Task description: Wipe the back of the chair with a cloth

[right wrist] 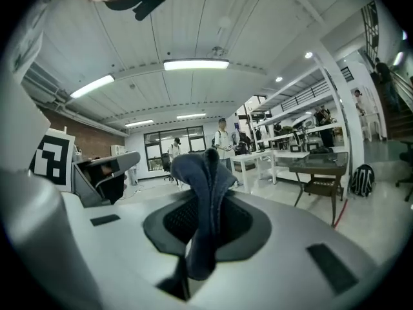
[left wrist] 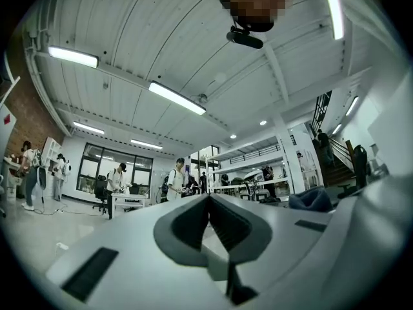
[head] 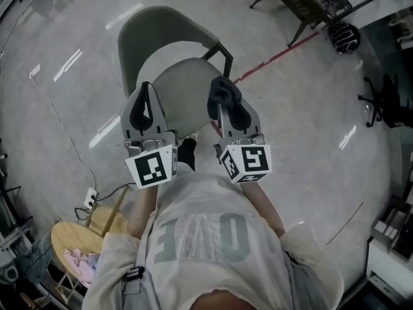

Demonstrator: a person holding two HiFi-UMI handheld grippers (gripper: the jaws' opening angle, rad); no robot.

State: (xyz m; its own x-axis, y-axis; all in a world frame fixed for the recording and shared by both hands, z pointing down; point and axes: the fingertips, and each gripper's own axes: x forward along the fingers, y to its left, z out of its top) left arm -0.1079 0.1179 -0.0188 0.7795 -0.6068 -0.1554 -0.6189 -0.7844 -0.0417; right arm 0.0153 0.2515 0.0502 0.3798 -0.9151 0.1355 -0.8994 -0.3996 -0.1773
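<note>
A grey-green chair (head: 164, 50) with a round seat stands on the floor ahead of me, its backrest on the far side. My right gripper (head: 226, 102) is shut on a dark blue cloth (head: 224, 94), held over the seat's right edge. In the right gripper view the cloth (right wrist: 203, 192) stands bunched between the shut jaws of the right gripper (right wrist: 205, 173), tilted upward toward the ceiling. My left gripper (head: 144, 103) hovers over the seat's left edge, shut and empty. Its jaws meet in the left gripper view (left wrist: 210, 202), which also points up.
A dark wire-frame table (head: 310, 2) and a black backpack (head: 343, 36) sit at the far right, with a red floor line (head: 277, 57) running toward the chair. A wooden stool with pink cloth (head: 80, 254) and a power strip (head: 90, 200) lie at my lower left. Several people stand at distant desks (left wrist: 116, 186).
</note>
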